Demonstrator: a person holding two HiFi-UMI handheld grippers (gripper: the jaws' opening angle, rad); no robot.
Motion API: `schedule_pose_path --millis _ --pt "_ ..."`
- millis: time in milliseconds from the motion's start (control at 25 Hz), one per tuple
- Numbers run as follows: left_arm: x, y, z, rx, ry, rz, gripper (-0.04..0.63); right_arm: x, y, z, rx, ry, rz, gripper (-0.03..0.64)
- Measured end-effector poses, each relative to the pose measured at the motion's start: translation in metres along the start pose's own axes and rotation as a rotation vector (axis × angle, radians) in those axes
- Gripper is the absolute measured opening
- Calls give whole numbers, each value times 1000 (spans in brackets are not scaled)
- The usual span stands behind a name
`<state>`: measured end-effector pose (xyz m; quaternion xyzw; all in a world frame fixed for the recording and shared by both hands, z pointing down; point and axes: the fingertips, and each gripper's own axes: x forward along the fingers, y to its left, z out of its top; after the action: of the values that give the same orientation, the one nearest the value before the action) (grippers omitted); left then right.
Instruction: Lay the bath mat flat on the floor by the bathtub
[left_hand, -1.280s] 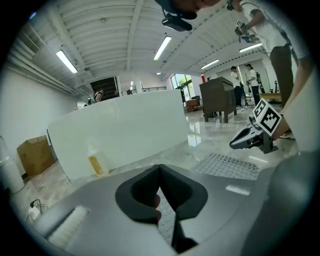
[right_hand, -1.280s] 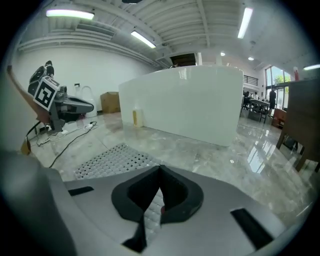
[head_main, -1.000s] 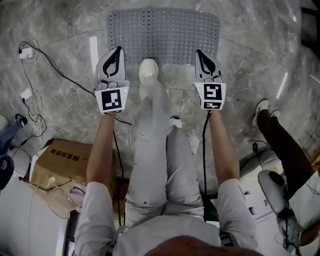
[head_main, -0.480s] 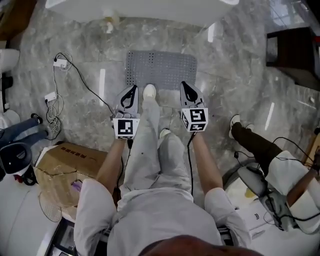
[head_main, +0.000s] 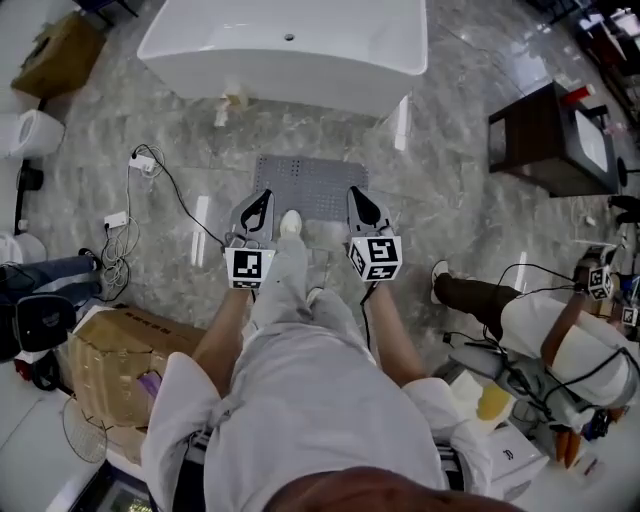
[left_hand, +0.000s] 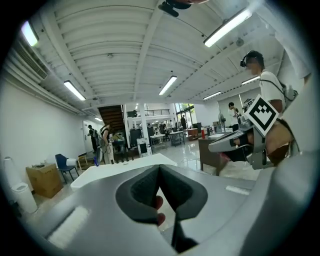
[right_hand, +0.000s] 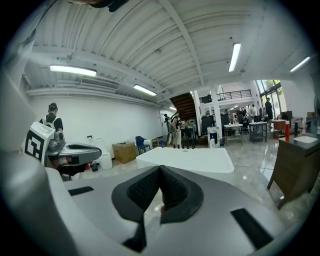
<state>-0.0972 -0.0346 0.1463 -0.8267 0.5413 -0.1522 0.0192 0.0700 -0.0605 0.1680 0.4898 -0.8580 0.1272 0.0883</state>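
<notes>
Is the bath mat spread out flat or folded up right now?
Spread flat: the head view shows the bath mat as one full rectangle on the floor by the bathtub, no folds visible.

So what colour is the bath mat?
Grey, the bath mat is dotted with rows of small holes; it shows best in the head view.

Edge of bath mat (head_main: 310, 184) behind shoe (head_main: 291, 223)

Floor (head_main: 470, 210): grey veined stone, polished, glossy with lamp reflections around the bathtub (head_main: 300, 50), whose white shell is smooth and glossy. Bath mat (head_main: 310, 185), just in front of the bathtub: grey, matt, rubber-like, surface dimpled in rows. Left gripper (head_main: 262, 196) and right gripper (head_main: 355, 193): smooth matt grey plastic shells, jaws lined with dark, finely textured pads (right_hand: 144, 189); cardboard box (head_main: 110, 350), further from the bathtub: brown, matt, creased.
</notes>
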Motion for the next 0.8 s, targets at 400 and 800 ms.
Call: schedule_pose_path --millis 400,800 --pt "-95 -29 62 3 -53 22 0 -95 48 77 -112 -153 2 3" --pt "-178 -58 100 -14 -107 74 0 -191 94 91 -150 -243 4 3"
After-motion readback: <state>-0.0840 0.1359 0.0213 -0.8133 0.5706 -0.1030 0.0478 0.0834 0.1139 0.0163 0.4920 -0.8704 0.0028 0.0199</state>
